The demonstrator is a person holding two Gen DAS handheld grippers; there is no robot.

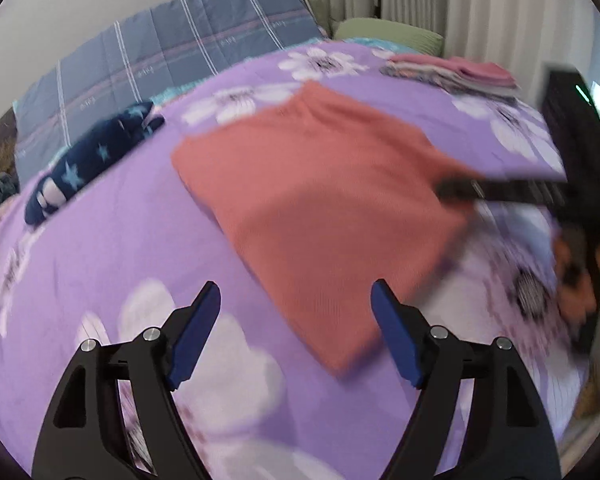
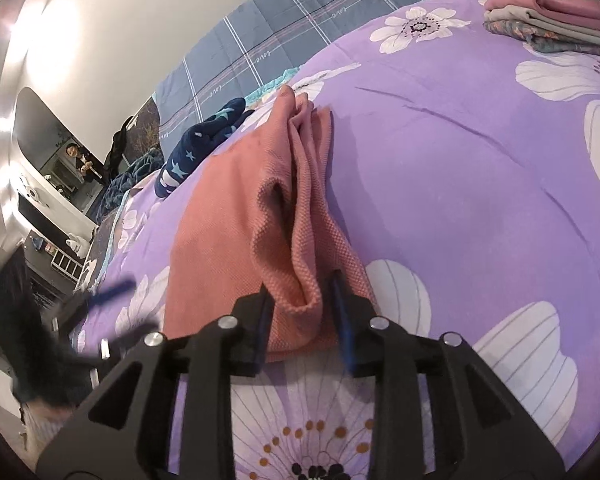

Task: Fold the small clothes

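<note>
A salmon-pink knitted garment (image 1: 320, 208) lies folded flat on the purple flowered bedspread (image 1: 120, 240). My left gripper (image 1: 296, 300) is open and empty, hovering just above the garment's near corner. In the right wrist view the same garment (image 2: 220, 232) lies with its right edge bunched in folds. My right gripper (image 2: 302, 292) is shut on that bunched edge. The right gripper also shows blurred in the left wrist view (image 1: 460, 190) at the garment's right edge.
A navy garment with stars (image 1: 88, 164) lies at the bed's far left. A stack of folded clothes (image 1: 456, 72) sits at the far right. A blue plaid quilt (image 1: 172, 52) and a green pillow (image 1: 388, 32) lie behind. Furniture stands left of the bed (image 2: 52, 208).
</note>
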